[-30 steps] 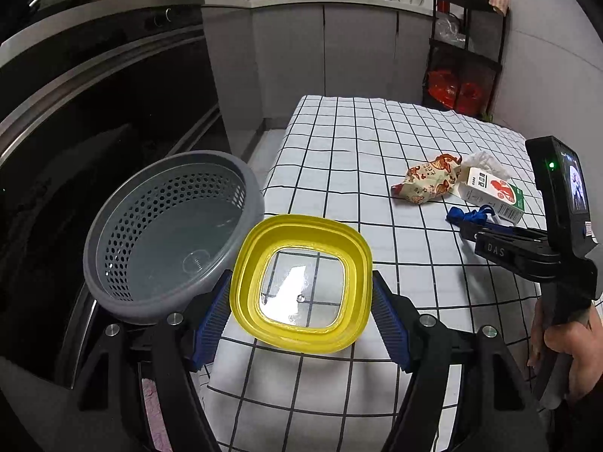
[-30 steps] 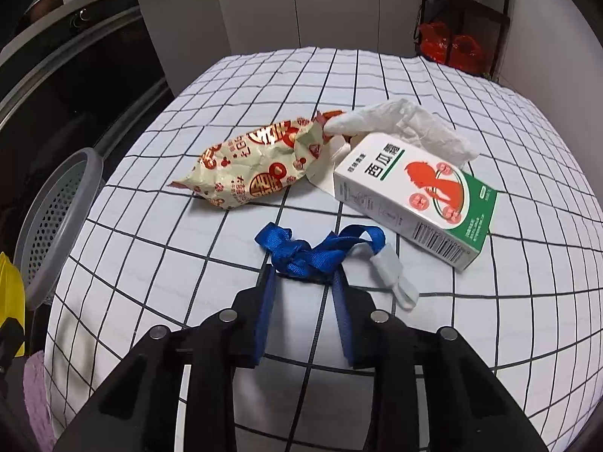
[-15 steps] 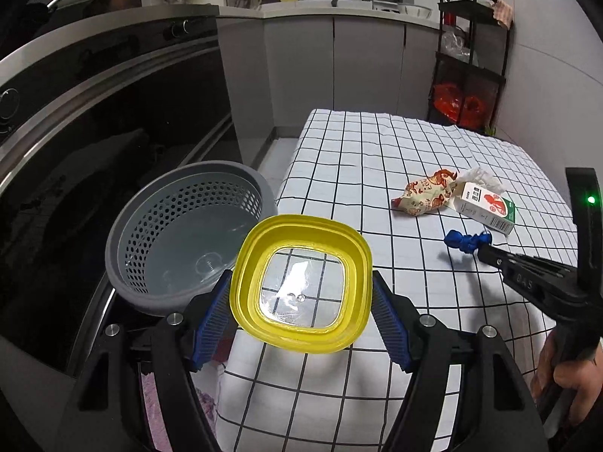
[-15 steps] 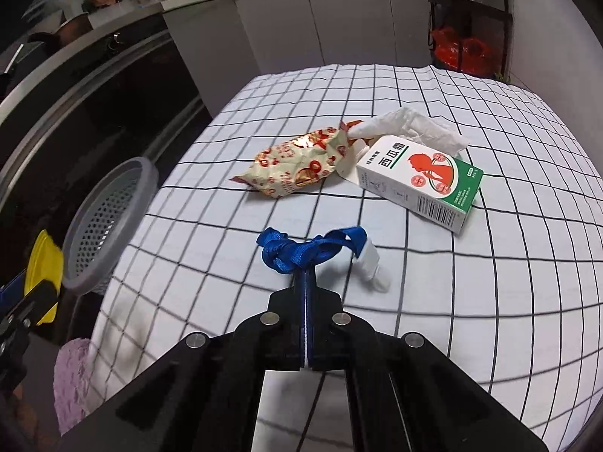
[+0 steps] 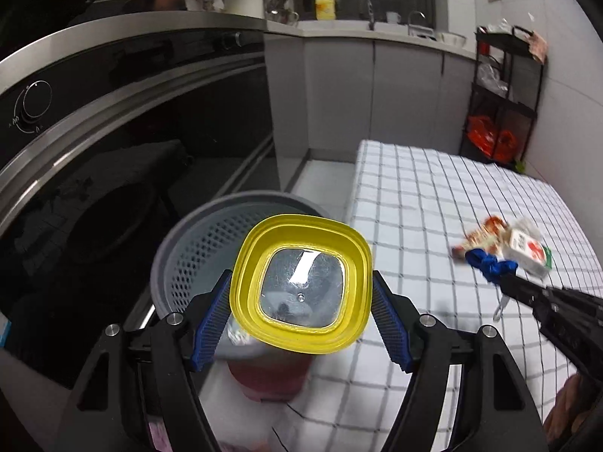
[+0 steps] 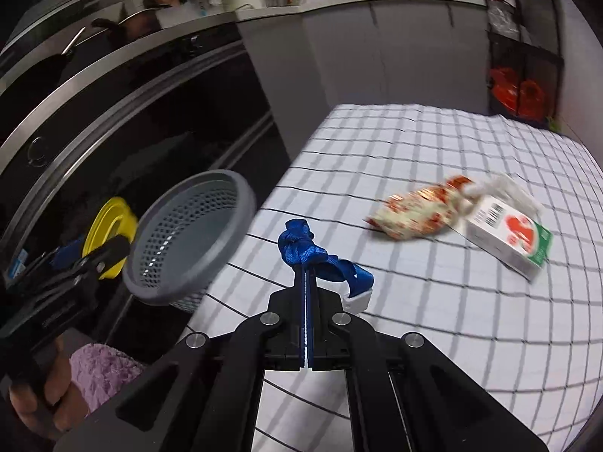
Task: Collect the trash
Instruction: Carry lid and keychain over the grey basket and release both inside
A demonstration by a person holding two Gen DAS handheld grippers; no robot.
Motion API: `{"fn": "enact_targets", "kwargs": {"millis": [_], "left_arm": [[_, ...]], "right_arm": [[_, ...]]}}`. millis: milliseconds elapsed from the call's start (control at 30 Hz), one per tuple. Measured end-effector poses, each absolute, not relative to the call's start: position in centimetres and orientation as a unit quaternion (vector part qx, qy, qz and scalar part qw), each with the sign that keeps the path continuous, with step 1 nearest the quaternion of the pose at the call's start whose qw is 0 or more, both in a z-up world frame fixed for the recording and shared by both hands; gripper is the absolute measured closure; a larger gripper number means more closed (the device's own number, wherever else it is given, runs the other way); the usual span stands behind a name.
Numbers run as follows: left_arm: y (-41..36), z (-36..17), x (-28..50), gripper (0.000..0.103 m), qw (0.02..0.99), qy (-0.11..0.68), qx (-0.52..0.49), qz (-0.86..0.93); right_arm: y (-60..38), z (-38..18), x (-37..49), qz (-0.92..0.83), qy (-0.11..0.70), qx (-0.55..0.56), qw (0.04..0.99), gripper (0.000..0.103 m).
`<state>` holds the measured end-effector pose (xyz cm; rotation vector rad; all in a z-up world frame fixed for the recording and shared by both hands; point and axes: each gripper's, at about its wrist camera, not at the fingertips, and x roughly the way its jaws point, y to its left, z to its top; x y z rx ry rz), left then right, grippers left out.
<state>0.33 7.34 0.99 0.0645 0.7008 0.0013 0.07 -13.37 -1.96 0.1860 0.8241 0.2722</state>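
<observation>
Blue ribbon (image 6: 314, 258) clamped in right gripper (image 6: 306, 282) jaws, lifted above the checked bench (image 6: 433, 150). Left gripper (image 5: 301, 314) jaws grasp a yellow lid (image 5: 301, 284) over the grey perforated basket (image 5: 196, 256). Snack wrapper (image 6: 412, 213) and carton (image 6: 507, 235) lie on bench.

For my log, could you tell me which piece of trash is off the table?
The blue strap, pinched in the right gripper; the snack wrapper and carton lie on the cloth.

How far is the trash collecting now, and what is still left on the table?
Nothing shows inside the grey perforated plastic basket yet. The right tool is shut on the knotted blue fabric strap. The left tool clamps the basket's yellow handle piece. Left on the checked cloth: red-patterned snack wrapper, white-and-green carton.
</observation>
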Motion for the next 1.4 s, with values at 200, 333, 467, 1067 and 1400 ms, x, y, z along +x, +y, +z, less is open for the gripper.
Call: {"fn": "enact_targets", "kwargs": {"millis": [200,333,467,1067,1400], "left_arm": [[11.3,1.4,4.4,0.035,0.942,0.333,0.026,0.041],[13.5,0.6,6.5,0.035,0.940,0.337,0.018,0.056],[15.8,-1.1,8.3,0.034,0.931,0.357,0.011,0.072],[17.8,-4.3,10.6,0.033,0.907,0.415,-0.013,0.076],[18.2,-4.5,10.9,0.031,0.905,0.418,-0.023,0.075]], "right_arm": [[-7.3,-1.1,3.0,0.185,0.395,0.063,0.898,0.102],[-4.4,-1.8,5.4,0.207,0.402,0.055,0.890,0.103],[-1.9,-2.7,7.5,0.221,0.409,0.050,0.884,0.102],[3.0,-6.9,13.2,0.234,0.455,0.053,0.858,0.102],[3.7,-6.8,13.5,0.244,0.455,0.040,0.856,0.102]]}}
